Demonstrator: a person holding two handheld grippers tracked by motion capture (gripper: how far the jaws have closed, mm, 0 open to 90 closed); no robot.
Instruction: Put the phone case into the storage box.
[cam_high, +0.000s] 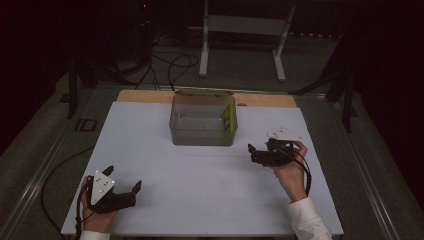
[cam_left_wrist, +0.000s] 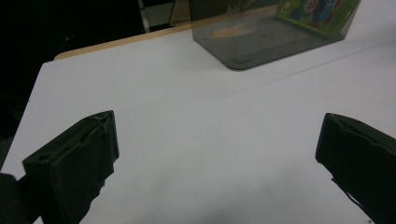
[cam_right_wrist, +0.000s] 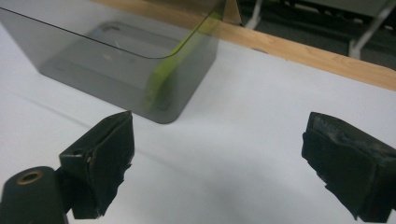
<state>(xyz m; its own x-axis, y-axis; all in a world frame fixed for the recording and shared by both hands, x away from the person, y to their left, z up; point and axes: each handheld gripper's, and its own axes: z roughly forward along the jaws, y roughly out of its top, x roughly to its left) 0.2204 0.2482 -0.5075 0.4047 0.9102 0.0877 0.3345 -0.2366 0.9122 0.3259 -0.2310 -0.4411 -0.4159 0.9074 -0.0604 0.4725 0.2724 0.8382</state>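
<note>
The right tongs (cam_right_wrist: 217, 161) stand wide apart over the white counter (cam_right_wrist: 243, 116) with nothing between them; ahead, near the counter's wooden far edge (cam_right_wrist: 327, 58), sits a smoky clear bin (cam_right_wrist: 93, 60); a green card (cam_right_wrist: 180, 58) leans inside its corner.

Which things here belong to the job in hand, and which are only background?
In the job:
- smoky clear bin
- green flat item standing inside the bin at its right wall
- left gripper, open
- right gripper, open

Background:
- white metal stand
- floor cables
</note>
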